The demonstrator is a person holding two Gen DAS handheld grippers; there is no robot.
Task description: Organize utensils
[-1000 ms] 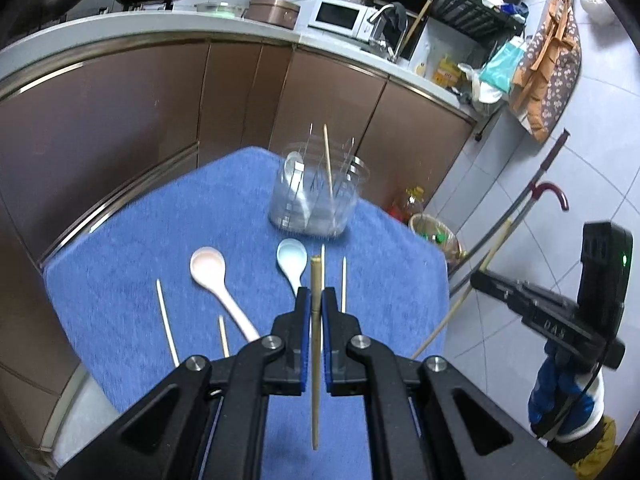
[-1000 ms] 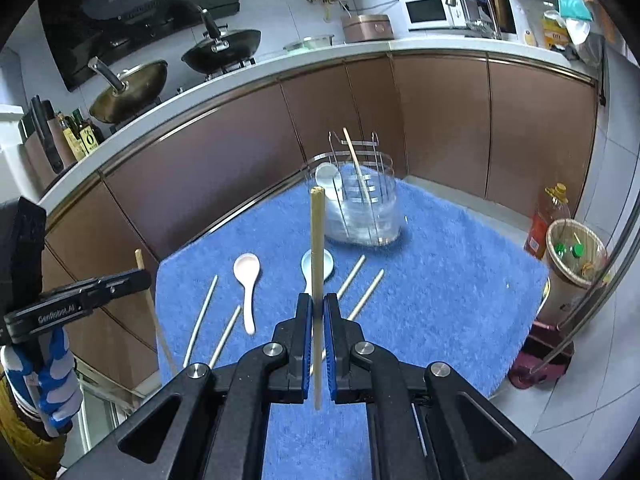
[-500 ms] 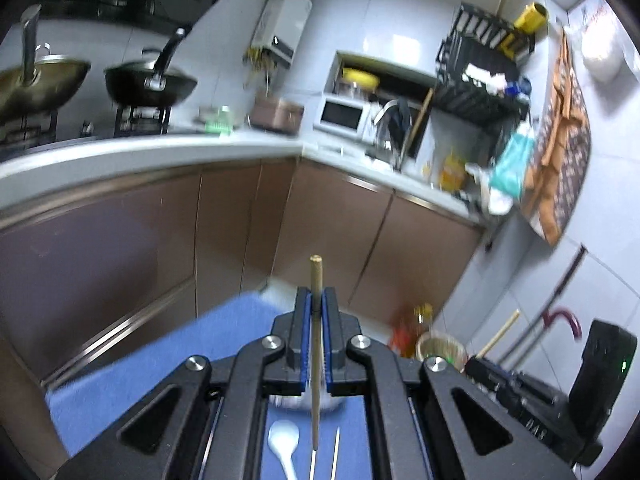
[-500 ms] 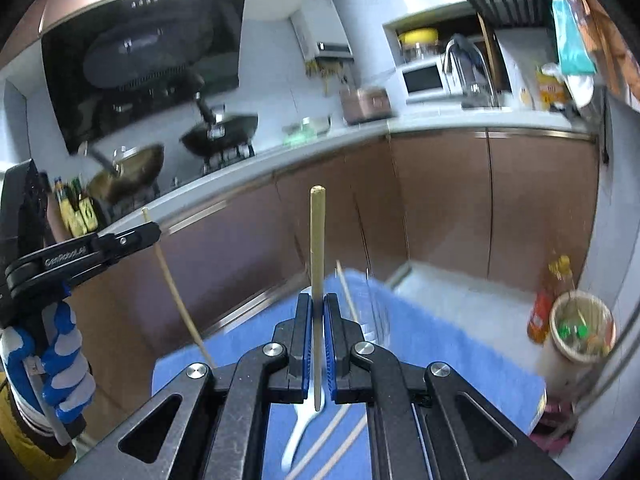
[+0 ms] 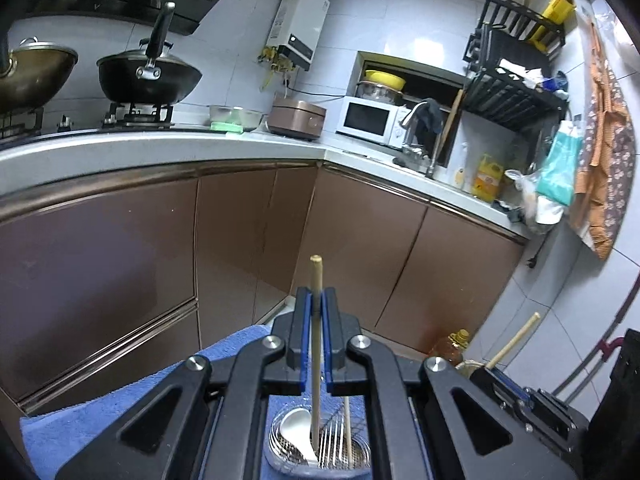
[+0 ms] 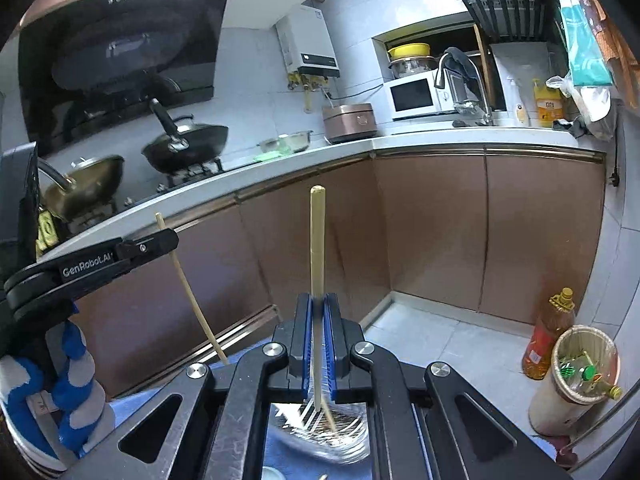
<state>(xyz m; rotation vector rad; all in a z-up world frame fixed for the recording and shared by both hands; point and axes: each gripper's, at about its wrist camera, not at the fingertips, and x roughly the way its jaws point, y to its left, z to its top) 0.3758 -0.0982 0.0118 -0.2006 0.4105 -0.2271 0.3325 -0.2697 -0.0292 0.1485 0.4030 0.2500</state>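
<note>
My left gripper is shut on a wooden chopstick that stands upright, its lower end over the clear utensil holder. The holder has a white spoon and another chopstick inside. My right gripper is also shut on a wooden chopstick, held upright above the same holder, which is blurred at the bottom edge. In the right wrist view the left gripper shows at the left with its chopstick slanting down. The blue towel lies under the holder.
Brown kitchen cabinets and a white counter with woks, a rice cooker and a microwave stand behind. An oil bottle and a bin sit on the tiled floor at the right. A gloved hand holds the left gripper.
Both grippers have tilted upward and moved forward over the holder, each still gripping its chopstick. The table with its loose spoons and chopsticks has dropped out of view; the holder now sits just below the fingers.
</note>
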